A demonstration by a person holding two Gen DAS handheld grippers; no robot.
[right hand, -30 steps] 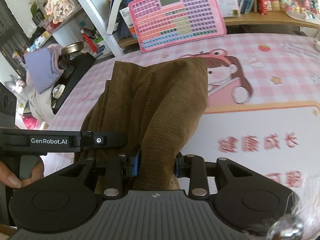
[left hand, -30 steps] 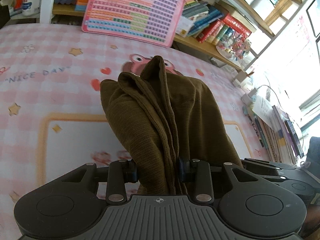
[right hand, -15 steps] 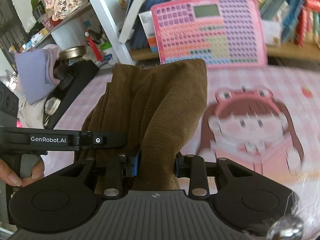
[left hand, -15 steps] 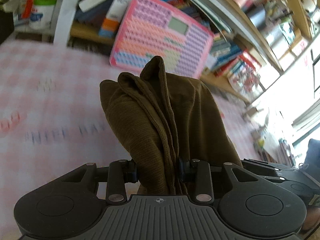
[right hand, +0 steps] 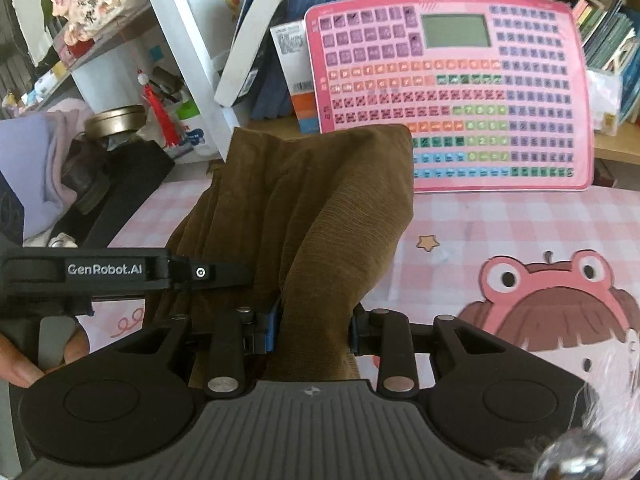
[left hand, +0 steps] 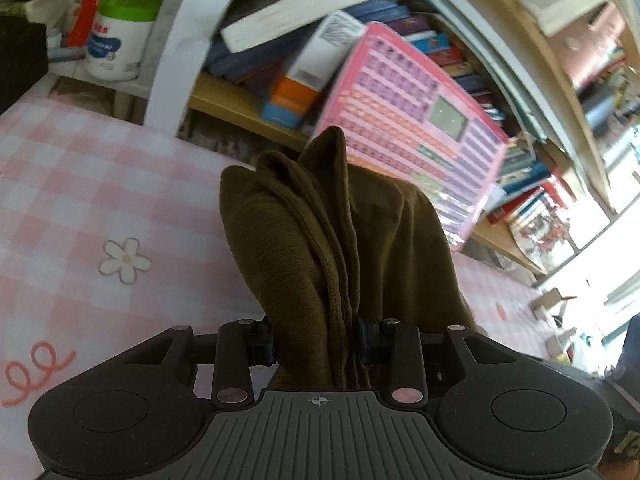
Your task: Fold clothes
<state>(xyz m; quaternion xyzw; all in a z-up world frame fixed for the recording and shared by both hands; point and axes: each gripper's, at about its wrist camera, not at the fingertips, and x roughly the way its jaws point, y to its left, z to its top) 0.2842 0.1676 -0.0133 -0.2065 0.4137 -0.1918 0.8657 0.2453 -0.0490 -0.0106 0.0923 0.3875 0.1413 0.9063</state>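
A brown ribbed garment is bunched between the jaws of my left gripper, which is shut on it. The same brown garment is also pinched in my right gripper, which is shut on it. The cloth stands up in thick folds in front of both cameras and hides the fingertips. Both grippers hold it above the pink checked tablecloth. The left gripper's body shows at the left of the right wrist view, close beside the cloth.
A pink toy keyboard board leans against the bookshelf at the table's far edge. Books, a white tub with a green lid and a black stand crowd the back left. The tablecloth's frog-hat girl print lies at right.
Both grippers have moved toward the far edge of the table with the garment held. The shelf and pink board now fill more of both views. The grip is unchanged.
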